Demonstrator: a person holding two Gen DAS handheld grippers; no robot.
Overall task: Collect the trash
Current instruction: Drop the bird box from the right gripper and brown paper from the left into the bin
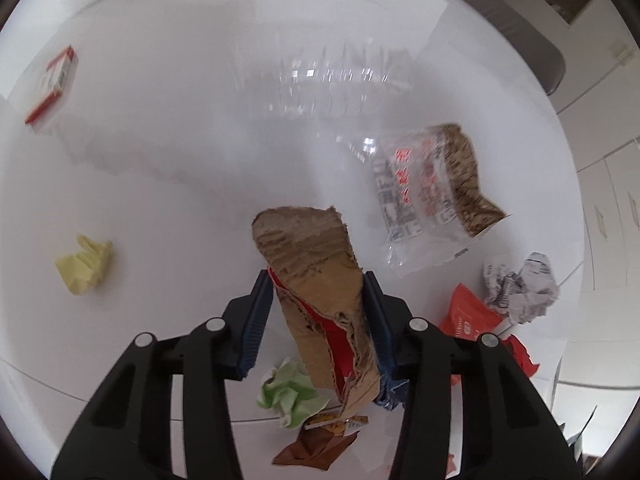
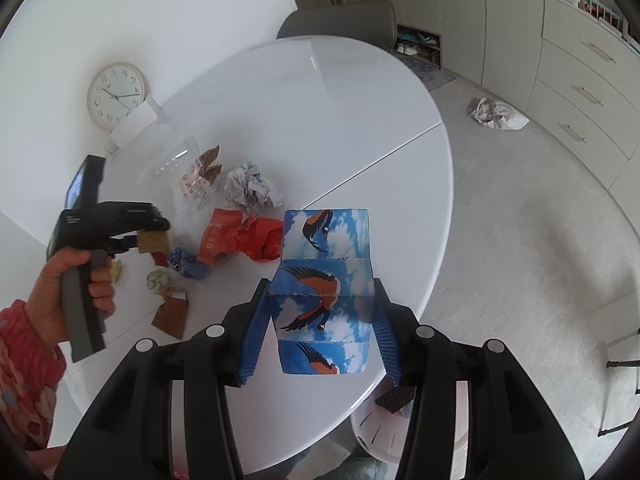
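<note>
The left gripper [image 1: 318, 312] pinches a torn piece of brown corrugated cardboard with a red face [image 1: 316, 276] between its blue ribbed pads, above the glossy white round table [image 1: 180, 168]. No earlier view is given. The right gripper [image 2: 322, 320] is clamped on a folded blue paper box printed with birds and clouds [image 2: 324, 288], near the table's edge. Scattered on the tabletop are a crumpled yellow paper [image 1: 84, 264], a crumpled green paper [image 1: 290, 394], a brown wrapper [image 1: 316, 446], an orange-red packet [image 1: 476, 320], a crumpled printed paper ball [image 1: 520, 288] and a clear plastic bag with red print [image 1: 424, 188]. A white wall clock [image 2: 116, 96] leans by the wall. Beyond lie grey carpet [image 2: 520, 220], cream drawers [image 2: 588, 92] and a grey chair [image 2: 340, 20].
</note>
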